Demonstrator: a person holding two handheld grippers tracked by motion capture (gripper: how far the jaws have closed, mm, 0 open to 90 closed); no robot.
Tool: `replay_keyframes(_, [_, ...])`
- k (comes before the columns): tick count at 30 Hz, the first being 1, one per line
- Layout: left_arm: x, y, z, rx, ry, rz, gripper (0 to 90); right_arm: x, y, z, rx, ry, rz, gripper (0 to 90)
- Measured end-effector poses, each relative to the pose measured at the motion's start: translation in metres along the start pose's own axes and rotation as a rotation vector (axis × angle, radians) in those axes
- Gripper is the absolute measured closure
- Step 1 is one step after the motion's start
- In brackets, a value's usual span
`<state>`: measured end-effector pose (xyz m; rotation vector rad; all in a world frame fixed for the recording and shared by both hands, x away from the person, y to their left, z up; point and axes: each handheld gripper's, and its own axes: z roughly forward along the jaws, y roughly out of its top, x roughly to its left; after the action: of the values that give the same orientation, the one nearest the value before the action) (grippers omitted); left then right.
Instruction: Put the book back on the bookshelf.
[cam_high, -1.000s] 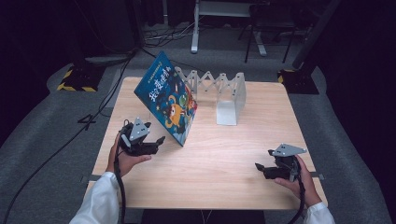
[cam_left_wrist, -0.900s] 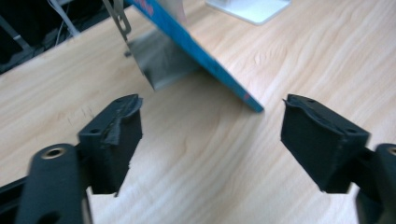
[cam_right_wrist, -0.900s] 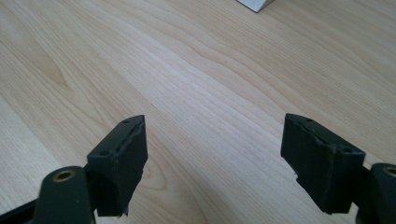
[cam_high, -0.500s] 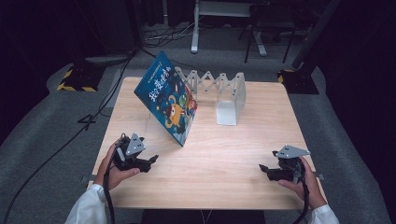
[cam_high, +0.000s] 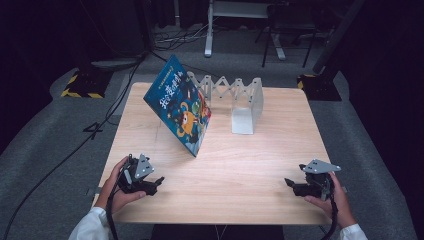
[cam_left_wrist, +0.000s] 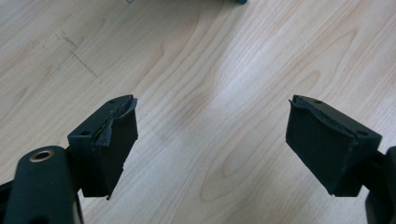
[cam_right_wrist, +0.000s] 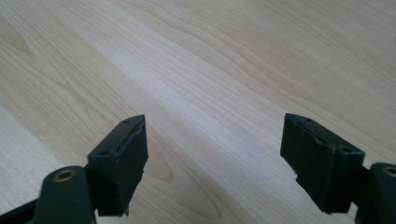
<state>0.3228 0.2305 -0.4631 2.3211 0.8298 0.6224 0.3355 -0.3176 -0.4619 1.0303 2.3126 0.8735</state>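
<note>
— Book (cam_high: 182, 111) first: where is it sitting relative to the tongs?

— It is leaning tilted against the white accordion rack (cam_high: 235, 97), ahead of the left gripper (cam_high: 155, 181) and a little toward the right one, well apart from both. Its lower corner is resting on the table (cam_high: 250, 165). The title lettering is too small to read.

— Is the left gripper holding anything?

— No. In the left gripper view its jaws are standing wide apart with bare wood between them; they have just been opening. Its pads (cam_left_wrist: 116, 140) are looking frayed along the edges. A sliver of blue, possibly the book's corner, is being cut off at the top edge of that view.

— And the right gripper (cam_high: 290, 184)?

— It is also gaping wide and gripping nothing, resting low near the table's near right corner, far from the book. The right gripper view is showing plain wood grain past its fingertips (cam_right_wrist: 126, 158).

— Anything hidden?

— From above, the hands are covering much of each gripper's body, and the book is hiding the rack's left end. The room beyond the table is too dark to make out.
</note>
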Motion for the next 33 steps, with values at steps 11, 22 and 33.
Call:
replay_keyframes(11, [-0.002, -0.021, -0.003, 0.033, -0.004, -0.016, 17.5, -0.012, -0.021, 0.002, 0.021, -0.031, 0.017, 23.8])
replay_keyframes(22, [0.003, -0.048, 0.000, 0.056, -0.032, -0.088, 17.5, -0.022, -0.039, 0.002, 0.020, -0.034, 0.084, 23.7])
replay_keyframes(33, [0.019, -0.072, -0.001, -0.004, -0.088, -0.261, 16.3, -0.030, -0.060, 0.004, -0.016, -0.002, 0.201, 21.8])
